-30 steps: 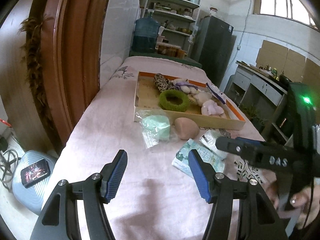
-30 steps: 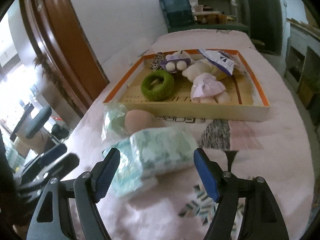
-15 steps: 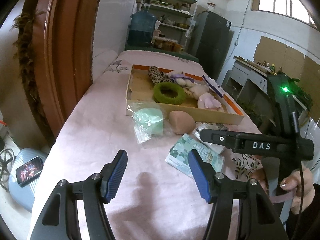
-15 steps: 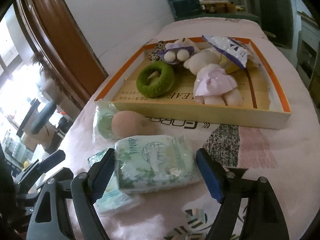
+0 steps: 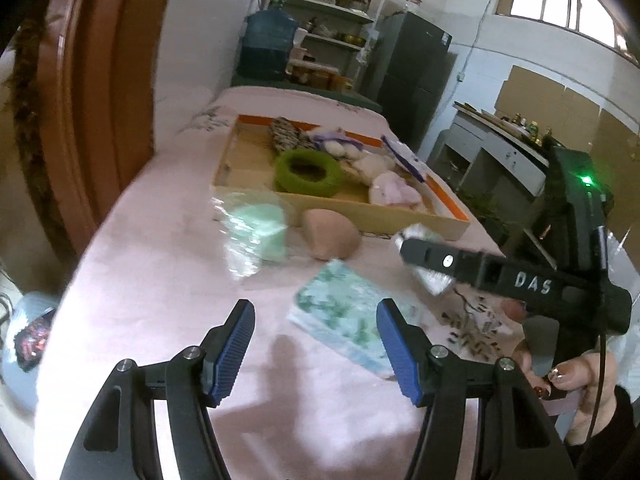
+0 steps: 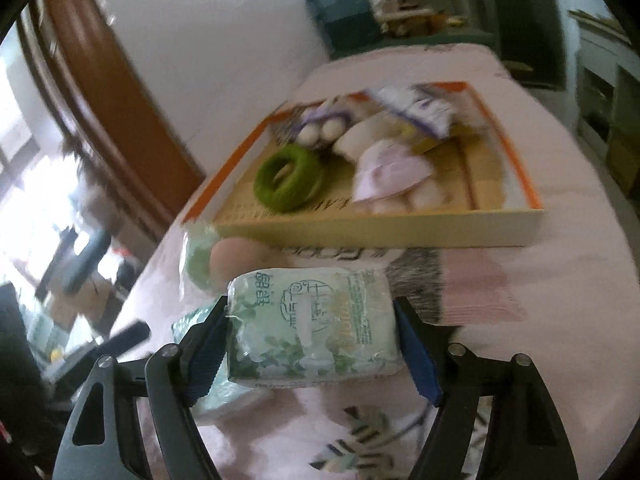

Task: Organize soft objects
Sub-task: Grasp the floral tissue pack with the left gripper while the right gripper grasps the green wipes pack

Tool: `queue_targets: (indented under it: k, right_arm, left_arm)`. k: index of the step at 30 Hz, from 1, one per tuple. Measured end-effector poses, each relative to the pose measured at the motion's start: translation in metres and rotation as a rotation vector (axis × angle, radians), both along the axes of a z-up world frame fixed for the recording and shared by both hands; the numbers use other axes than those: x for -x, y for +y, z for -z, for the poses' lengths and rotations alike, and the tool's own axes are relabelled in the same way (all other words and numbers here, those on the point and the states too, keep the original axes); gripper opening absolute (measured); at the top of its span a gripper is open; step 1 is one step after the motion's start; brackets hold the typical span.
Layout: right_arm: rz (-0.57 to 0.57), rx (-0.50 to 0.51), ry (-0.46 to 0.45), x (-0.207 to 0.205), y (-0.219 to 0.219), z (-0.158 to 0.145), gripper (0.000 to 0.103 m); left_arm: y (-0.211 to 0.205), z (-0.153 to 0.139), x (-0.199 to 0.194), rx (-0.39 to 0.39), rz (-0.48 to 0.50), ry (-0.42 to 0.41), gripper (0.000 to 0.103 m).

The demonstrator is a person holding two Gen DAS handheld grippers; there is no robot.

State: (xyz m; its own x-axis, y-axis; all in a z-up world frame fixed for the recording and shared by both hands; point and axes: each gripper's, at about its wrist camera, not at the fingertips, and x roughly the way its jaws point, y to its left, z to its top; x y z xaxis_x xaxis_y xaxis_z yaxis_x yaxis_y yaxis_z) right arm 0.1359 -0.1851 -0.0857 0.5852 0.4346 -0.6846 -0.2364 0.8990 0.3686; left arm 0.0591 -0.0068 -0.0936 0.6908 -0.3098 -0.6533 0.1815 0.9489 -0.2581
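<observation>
Right hand-held gripper [image 6: 312, 344] clamps a tissue pack [image 6: 312, 326]; left hand-held gripper [image 5: 316, 344] open, empty. Tray [image 6: 380, 232] holds several plush items (green ring included); three soft items remain on the counter [image 5: 152, 304].

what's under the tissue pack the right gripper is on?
Below the tissue pack between the right gripper fingers, a second green pack shows at its lower left, lying on the pink tablecloth. Whether the two touch is hidden by the top pack.
</observation>
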Motion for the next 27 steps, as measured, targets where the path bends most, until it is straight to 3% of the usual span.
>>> queue_targets:
  k: [11, 16, 21, 23, 24, 27]
  right_arm:
    - [0.038, -0.054, -0.007, 0.008, -0.026, 0.009, 0.079]
    - [0.031, -0.095, -0.028, 0.010, -0.029, 0.009, 0.079]
    - [0.042, -0.147, -0.021, 0.012, -0.038, 0.013, 0.079]
    - [0.043, -0.164, -0.019, 0.012, -0.040, 0.013, 0.079]
    - [0.043, -0.168, -0.020, 0.012, -0.041, 0.014, 0.079]
    - [0.042, -0.179, -0.028, 0.013, -0.043, 0.013, 0.079]
  left_arm:
    - [-0.026, 0.014, -0.007, -0.023, 0.009, 0.065, 0.063]
    - [-0.027, 0.021, -0.026, 0.025, 0.000, 0.117, 0.072]
    - [-0.038, 0.023, -0.041, 0.020, 0.018, 0.143, 0.072]
    - [-0.043, 0.022, -0.044, 0.014, 0.035, 0.141, 0.064]
    - [-0.043, 0.022, -0.045, 0.030, 0.051, 0.137, 0.048]
    - [-0.042, 0.023, -0.046, 0.075, 0.062, 0.142, 0.044]
